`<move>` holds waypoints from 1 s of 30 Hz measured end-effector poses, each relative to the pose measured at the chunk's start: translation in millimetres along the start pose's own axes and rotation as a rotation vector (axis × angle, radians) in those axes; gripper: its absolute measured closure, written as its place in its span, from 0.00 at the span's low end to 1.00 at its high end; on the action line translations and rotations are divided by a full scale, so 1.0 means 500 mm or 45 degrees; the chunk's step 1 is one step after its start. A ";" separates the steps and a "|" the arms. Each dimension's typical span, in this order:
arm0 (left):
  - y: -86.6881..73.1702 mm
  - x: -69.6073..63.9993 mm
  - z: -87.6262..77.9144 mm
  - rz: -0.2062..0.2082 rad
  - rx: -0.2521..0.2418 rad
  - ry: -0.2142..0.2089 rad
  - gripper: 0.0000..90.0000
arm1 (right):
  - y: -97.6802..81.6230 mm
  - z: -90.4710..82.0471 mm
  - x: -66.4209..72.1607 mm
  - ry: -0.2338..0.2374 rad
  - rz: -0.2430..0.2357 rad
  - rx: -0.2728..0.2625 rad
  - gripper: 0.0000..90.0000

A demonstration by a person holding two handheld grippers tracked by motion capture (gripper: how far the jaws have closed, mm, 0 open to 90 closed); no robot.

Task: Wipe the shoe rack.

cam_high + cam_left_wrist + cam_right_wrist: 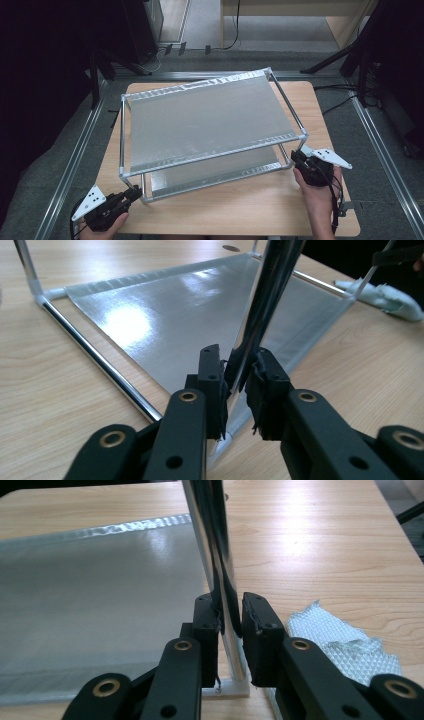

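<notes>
On wooden table (240,210): two-tier rack (205,120) stood mid-top. Left gripper (239,371) clamped on near-left leg (265,305), right gripper (230,611) clamped on near-right leg (212,555). Risks judged: smooth chrome could've slipped in pads; uneven pull could've racked frame; white cloth (345,640) beside foot could've snagged.

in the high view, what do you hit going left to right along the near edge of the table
left gripper shut on the rack's near left leg → lower shelf → near right leg → right gripper shut on that leg, all on the wooden table
</notes>
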State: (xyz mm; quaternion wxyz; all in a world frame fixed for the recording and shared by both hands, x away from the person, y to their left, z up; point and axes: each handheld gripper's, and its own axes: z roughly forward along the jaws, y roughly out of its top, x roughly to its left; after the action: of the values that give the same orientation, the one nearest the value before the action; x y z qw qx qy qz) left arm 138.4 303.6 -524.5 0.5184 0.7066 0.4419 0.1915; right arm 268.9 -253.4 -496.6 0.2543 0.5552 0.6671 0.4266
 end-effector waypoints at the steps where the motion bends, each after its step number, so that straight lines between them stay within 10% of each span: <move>1: 0.000 0.000 0.000 0.013 0.007 -0.004 0.87 | 0.001 -0.008 -0.009 0.039 0.011 -0.009 0.82; 5: -0.002 0.009 -0.001 -0.065 -0.017 -0.024 0.82 | 0.010 -0.055 -0.045 0.129 0.050 -0.048 0.61; 10: 0.000 0.010 0.002 -0.072 -0.040 -0.029 0.78 | -0.010 -0.077 -0.084 0.063 0.097 0.022 0.59; 16: 0.001 0.002 0.007 -0.068 -0.034 0.016 0.85 | -0.064 -0.028 -0.110 -0.213 0.069 0.300 0.65; 19: 0.002 0.000 0.005 -0.059 -0.030 0.022 0.86 | -0.083 -0.020 -0.099 -0.259 0.074 0.349 0.71; 22: 0.002 0.005 0.006 -0.064 -0.033 0.003 0.85 | -0.083 -0.023 -0.074 -0.206 0.072 0.375 0.69; 27: 0.002 0.013 0.009 -0.122 -0.059 0.014 0.76 | -0.076 -0.036 -0.038 0.117 0.065 0.215 0.60; 30: 0.002 0.014 0.008 -0.124 -0.064 0.002 0.78 | -0.063 -0.056 -0.053 0.068 0.036 0.108 0.55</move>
State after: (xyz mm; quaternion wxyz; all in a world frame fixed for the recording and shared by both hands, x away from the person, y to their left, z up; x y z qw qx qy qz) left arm 145.6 307.0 -526.5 0.5445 0.6708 0.4712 0.1777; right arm 236.2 -287.2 -512.9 0.2066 0.5635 0.6832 0.4160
